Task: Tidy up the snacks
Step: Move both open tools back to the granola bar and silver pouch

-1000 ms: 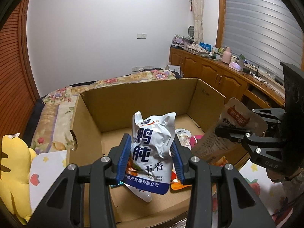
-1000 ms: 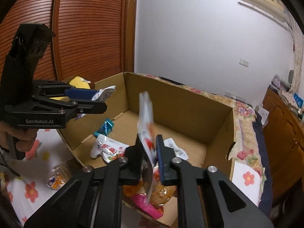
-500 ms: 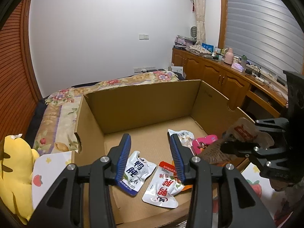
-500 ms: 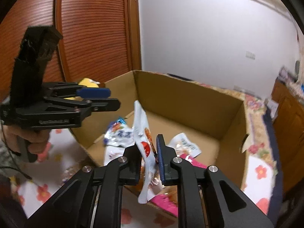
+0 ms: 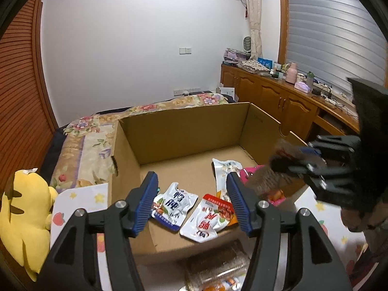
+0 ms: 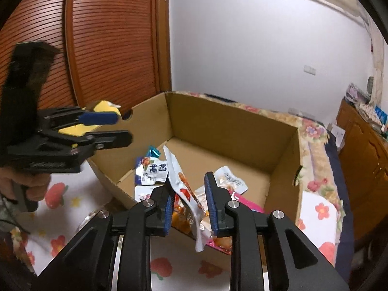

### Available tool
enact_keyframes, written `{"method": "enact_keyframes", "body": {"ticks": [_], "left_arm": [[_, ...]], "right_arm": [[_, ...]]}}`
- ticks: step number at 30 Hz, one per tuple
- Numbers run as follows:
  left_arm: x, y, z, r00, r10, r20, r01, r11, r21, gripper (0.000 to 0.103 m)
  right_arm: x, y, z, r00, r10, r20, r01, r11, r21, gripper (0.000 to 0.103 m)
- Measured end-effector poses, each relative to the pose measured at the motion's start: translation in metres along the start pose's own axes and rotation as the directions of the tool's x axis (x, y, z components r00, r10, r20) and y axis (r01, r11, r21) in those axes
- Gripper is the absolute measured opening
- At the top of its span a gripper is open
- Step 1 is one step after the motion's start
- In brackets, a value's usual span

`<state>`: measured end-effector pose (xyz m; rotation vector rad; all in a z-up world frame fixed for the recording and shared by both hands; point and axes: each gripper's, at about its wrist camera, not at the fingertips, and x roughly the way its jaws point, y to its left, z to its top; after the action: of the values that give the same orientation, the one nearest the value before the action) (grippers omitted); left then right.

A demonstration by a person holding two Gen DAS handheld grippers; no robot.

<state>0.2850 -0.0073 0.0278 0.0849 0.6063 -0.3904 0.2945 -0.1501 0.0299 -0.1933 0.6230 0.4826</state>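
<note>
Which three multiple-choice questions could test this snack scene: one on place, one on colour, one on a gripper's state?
1. Where does the blue-and-white packet lie? A on the window sill; B inside the cardboard box; C on the wooden cabinet.
2. What colour is the plush toy? A yellow; B green; C purple.
3. How is the left gripper? A shut on a packet; B open, empty; C shut on cardboard.
Key: B, it lies on the box floor; A, plainly yellow; B, its jaws have just been opening, nothing held between them.
</note>
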Motion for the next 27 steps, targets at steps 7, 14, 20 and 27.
{"method": "enact_keyframes", "body": {"ticks": [7,14,20,27], "left_arm": [[-0.020,0.009,-0.013,1.000,0.013,0.004,-0.013,1.000,-0.023,0.059],[-0.036,0.023,-0.032,1.000,0.028,-0.003,-0.028,0.999,-0.042,0.060],[-0.040,0.024,-0.048,0.999,0.036,-0.004,-0.036,0.998,-0.048,0.076],[-0.046,0.012,-0.065,1.000,0.027,-0.009,-0.028,0.999,-0.025,0.079]], "right_arm": [[0.023,-0.008,0.024,0.999,-0.048,0.004,0.048,0.998,0.030,0.012],[0.042,-0.025,0.048,0.983,-0.185,-0.017,0.185,0.982,0.029,0.023],[0.022,-0.042,0.044,0.971,-0.238,-0.029,0.240,0.967,0.083,0.043],[-0.011,-0.036,0.044,0.968,-0.253,-0.002,0.252,0.965,0.071,0.048]]}}
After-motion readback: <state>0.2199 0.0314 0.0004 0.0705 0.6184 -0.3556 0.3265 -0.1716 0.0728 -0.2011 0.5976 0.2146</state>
